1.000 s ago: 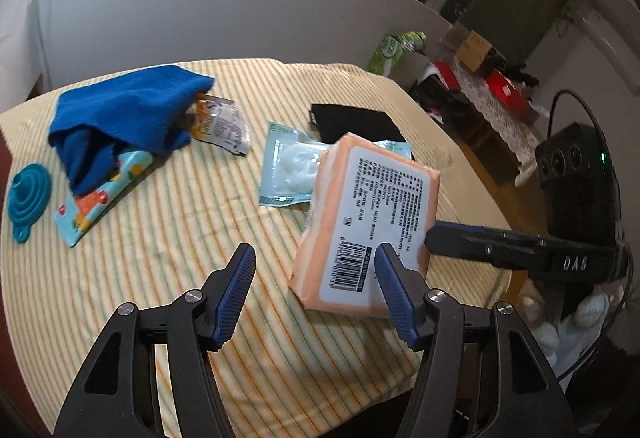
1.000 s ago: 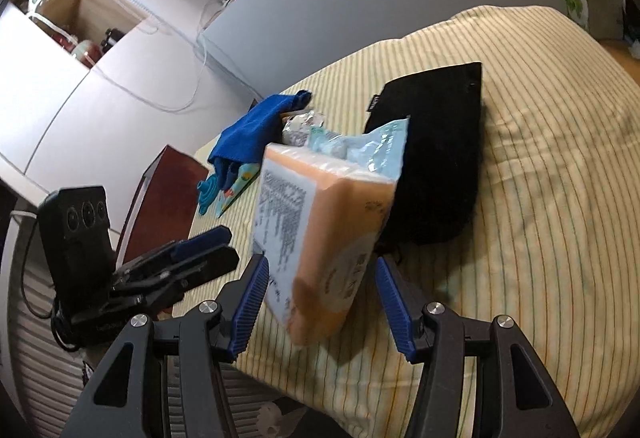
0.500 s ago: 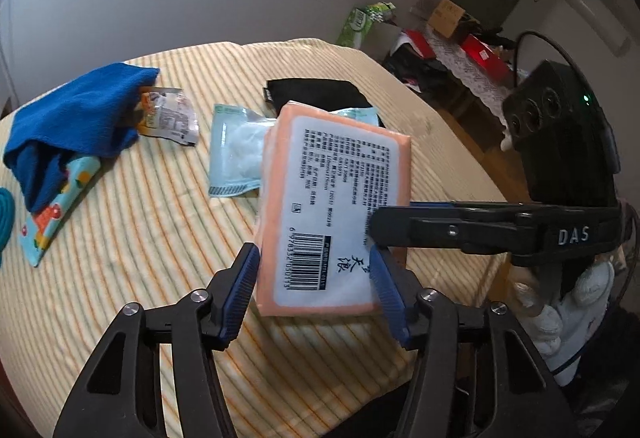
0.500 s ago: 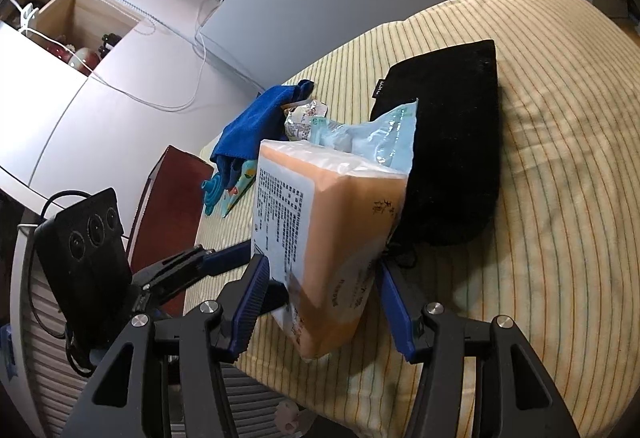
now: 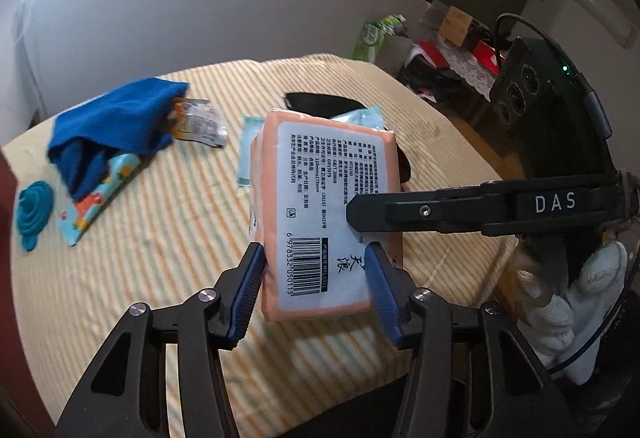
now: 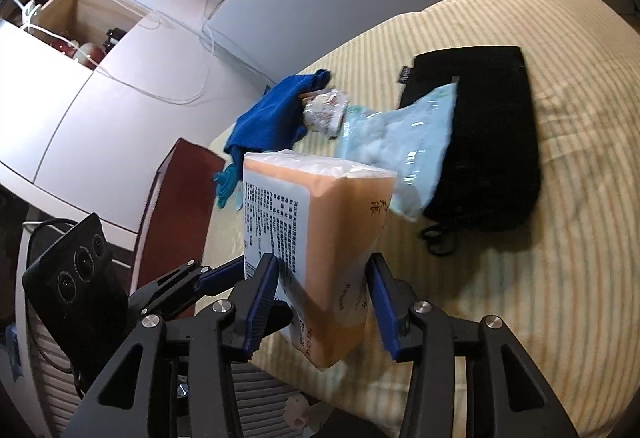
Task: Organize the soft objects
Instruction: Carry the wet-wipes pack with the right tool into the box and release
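Note:
An orange tissue pack (image 5: 320,206) with a white label is held above the striped table; it also shows in the right wrist view (image 6: 320,238). My left gripper (image 5: 316,286) is shut on its near end. My right gripper (image 6: 322,298) is shut on it from the side, and its black finger (image 5: 440,212) crosses the label. On the table lie a blue towel (image 5: 116,126), a light blue cotton pack (image 6: 396,142), a black pouch (image 6: 488,142), a small snack packet (image 5: 198,122) and a patterned pack (image 5: 96,198).
A teal silicone funnel (image 5: 34,214) lies at the table's left edge. A dark red chair back (image 6: 176,206) stands beside the table. A grey curved panel (image 5: 200,22) rises behind the table. Boxes and clutter (image 5: 452,46) fill the floor at the right.
The tissue pack has risen and turned more upright. My left gripper has closed its fingers onto the pack's near end. The right gripper still holds it.

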